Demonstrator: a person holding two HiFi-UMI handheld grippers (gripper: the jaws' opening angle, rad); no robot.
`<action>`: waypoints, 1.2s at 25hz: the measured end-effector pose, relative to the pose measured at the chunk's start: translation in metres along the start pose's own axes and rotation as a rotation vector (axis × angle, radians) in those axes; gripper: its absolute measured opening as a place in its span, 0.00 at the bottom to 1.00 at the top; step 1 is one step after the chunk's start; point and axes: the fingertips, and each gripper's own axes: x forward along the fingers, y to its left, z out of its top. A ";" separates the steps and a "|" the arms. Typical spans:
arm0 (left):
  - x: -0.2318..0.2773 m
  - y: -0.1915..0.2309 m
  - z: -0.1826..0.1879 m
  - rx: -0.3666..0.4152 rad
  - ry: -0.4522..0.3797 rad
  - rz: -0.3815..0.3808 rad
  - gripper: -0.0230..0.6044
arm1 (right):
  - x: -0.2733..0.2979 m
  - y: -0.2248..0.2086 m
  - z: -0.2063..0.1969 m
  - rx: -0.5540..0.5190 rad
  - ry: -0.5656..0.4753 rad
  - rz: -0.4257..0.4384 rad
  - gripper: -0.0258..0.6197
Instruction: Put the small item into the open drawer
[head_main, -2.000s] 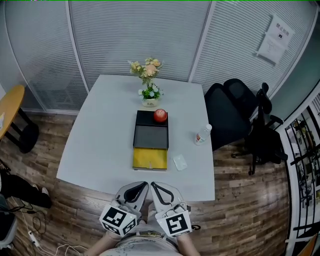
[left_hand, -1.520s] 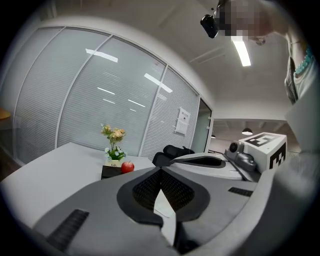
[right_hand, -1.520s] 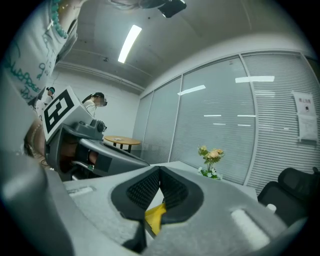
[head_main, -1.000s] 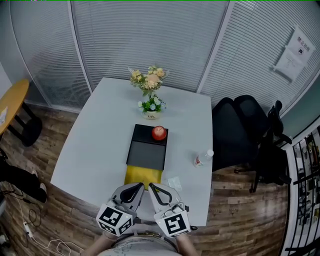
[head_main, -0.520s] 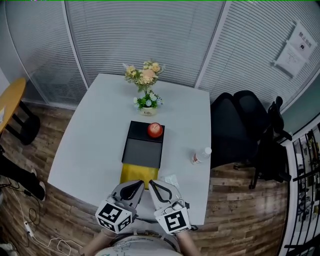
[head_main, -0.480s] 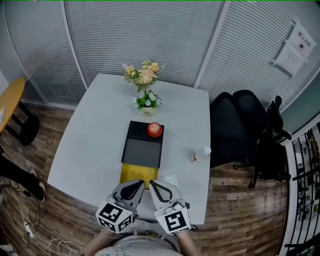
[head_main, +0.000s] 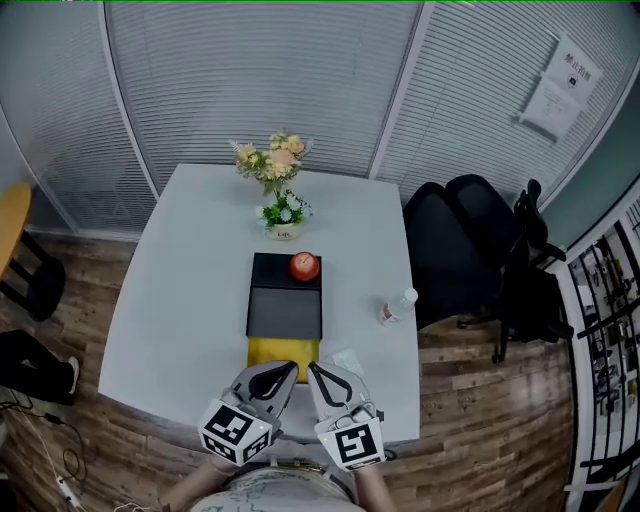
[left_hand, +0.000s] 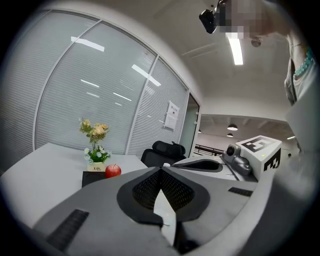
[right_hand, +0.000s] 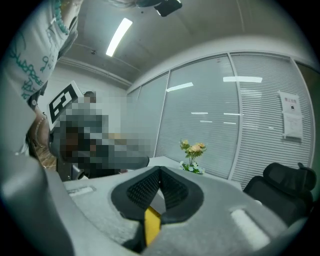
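My head view looks steeply down on the table (head_main: 190, 290); both gripper views look level from the drawer (head_main: 283, 352) end, sharing the flowers (head_main: 268, 165).

Small item (head_main: 349, 357) half behind right gripper (head_main: 313, 367)

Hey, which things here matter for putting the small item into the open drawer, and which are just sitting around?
For the job: small item, open yellow drawer, black drawer box, left gripper, right gripper.

Lying about: apple on the box, flower pot, bottle, office chair.
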 end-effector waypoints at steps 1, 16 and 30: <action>-0.004 0.003 -0.002 -0.006 -0.001 -0.007 0.03 | 0.002 0.004 0.000 -0.003 0.003 -0.007 0.04; -0.034 0.029 -0.022 -0.015 0.014 -0.085 0.03 | 0.021 0.036 -0.001 0.021 0.006 -0.092 0.04; -0.018 0.038 -0.024 -0.026 0.023 -0.084 0.03 | 0.036 0.022 -0.010 0.015 0.031 -0.068 0.04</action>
